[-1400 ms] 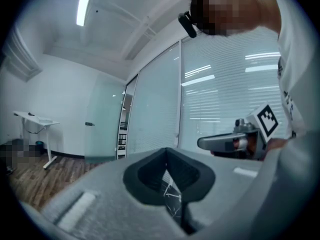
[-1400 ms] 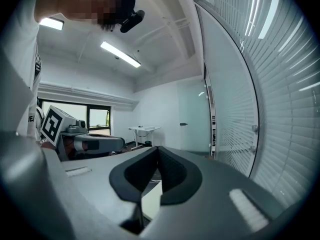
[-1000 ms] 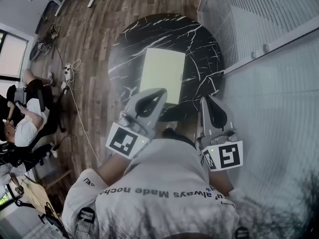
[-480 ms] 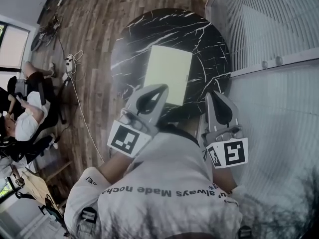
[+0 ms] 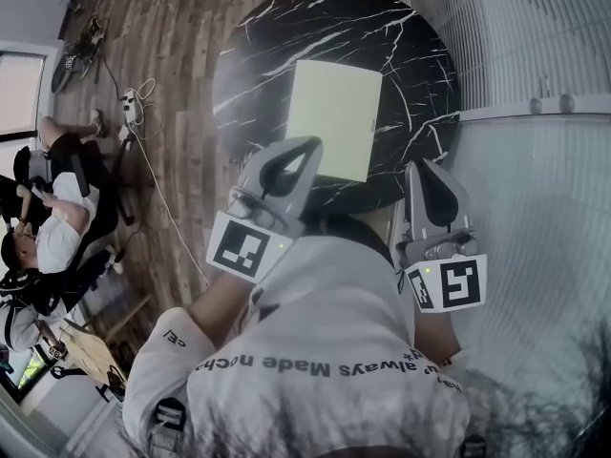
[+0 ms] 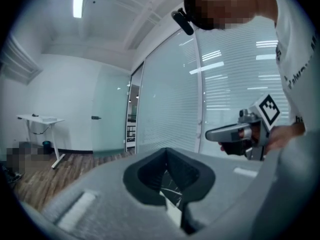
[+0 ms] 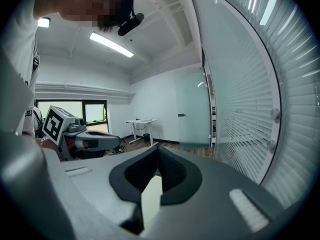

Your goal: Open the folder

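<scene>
Lying flat and closed on the round black marble table, the pale yellow-green folder has not yet been touched, so by my reading the whole task remains: reach it, catch a cover edge, lift and swing it open.

The folder sits right of the table's centre, its near short edge close to the near rim. Both grippers are held short of it, on the person's side of the table. The left gripper has its tip near the folder's near left corner in the head view (how high above it is, I cannot tell). The right gripper is off to the right of the folder's near right corner, over the table's rim. Each gripper view shows its jaws pressed together at the tips with nothing between them; only slivers of marble and folder show through the gap behind the tips.

For room, the right side looks tight: the glass wall with blinds runs just beside the table's right rim. Bare marble lies left of and beyond the folder, with open wood floor past it, so a cover swinging leftward would probably have space to land.
</scene>
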`<state>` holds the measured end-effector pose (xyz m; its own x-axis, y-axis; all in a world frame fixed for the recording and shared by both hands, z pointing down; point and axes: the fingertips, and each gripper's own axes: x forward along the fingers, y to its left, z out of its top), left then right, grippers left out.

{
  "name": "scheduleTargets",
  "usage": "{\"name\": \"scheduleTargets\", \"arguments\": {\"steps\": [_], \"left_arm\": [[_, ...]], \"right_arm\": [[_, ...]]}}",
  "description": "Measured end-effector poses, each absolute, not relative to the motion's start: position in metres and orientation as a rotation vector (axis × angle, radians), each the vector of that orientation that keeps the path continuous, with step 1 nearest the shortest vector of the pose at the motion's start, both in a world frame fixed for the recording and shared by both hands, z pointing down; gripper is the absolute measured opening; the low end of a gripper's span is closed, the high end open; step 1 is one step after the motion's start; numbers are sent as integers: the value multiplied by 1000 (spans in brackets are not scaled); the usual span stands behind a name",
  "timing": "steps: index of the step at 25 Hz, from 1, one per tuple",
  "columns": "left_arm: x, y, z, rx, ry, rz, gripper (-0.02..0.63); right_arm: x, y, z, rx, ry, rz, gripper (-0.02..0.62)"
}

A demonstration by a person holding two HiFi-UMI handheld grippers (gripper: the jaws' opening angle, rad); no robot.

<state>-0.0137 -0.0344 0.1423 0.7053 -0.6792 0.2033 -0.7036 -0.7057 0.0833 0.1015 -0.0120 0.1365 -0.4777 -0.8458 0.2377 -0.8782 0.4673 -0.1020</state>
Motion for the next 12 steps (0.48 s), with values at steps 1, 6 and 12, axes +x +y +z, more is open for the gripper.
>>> {"name": "scheduleTargets", "arguments": {"steps": [1,6,12], "left_arm": [[-16,-37,152,2758,-1124,261,3],[-23,-48,208,2767,-1129,432,3],[-20,-54,281,2806,-1089,676,3]], "right_arm": [[101,-14,144,1514,-2547,321,3],[103,-16,185,1505,-2499,383,19],[103,-14,246,1429,-2472,521,51]]}}
